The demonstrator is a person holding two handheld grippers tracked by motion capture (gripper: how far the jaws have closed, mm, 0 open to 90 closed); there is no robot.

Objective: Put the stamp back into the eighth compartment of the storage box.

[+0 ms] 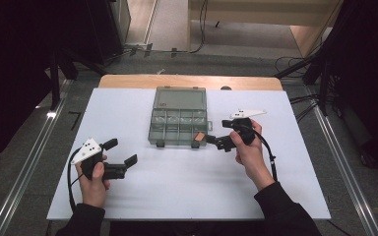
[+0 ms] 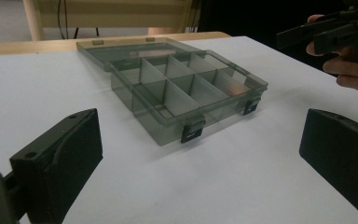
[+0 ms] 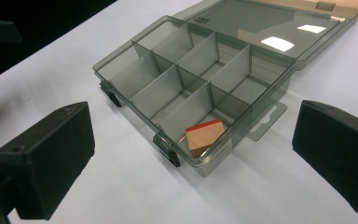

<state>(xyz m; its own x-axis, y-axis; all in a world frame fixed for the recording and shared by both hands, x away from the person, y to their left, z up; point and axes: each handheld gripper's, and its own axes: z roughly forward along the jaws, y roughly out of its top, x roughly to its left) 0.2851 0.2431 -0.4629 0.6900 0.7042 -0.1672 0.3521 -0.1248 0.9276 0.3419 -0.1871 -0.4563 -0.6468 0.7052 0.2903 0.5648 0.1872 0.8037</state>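
1. High view: white table fills the centre of the frame; a wooden edge shows along its upper side.
2. Smoke-grey clear organizer box sits at upper centre of the table, lid swung fully open and lying flat on the side toward the top of the frame.
3. Box tray is split by dividers into two rows of compartments. Two dark latches hang on the tray's lower edge in the high view.
4. Small wooden block with a red top face lies tilted inside one compartment. High view: lower-right corner of the tray. Right gripper view: lower centre of frame, in the corner compartment nearest the camera, leaning against the front wall.
5. Other compartments look empty in both gripper views.
6. Left gripper: lower left of the high view, held in the left hand, well apart from the box. Jaws stand wide apart, nothing between them; left gripper view confirms, box seen across bare table.
7. Right gripper: right of centre in the high view, held in the right hand, tips just beside the tray's lower-right corner. Jaws spread apart, gripping nothing; block seen between them, farther off, in the right gripper view.
8. Cable trails from each gripper toward the bottom of the frame.
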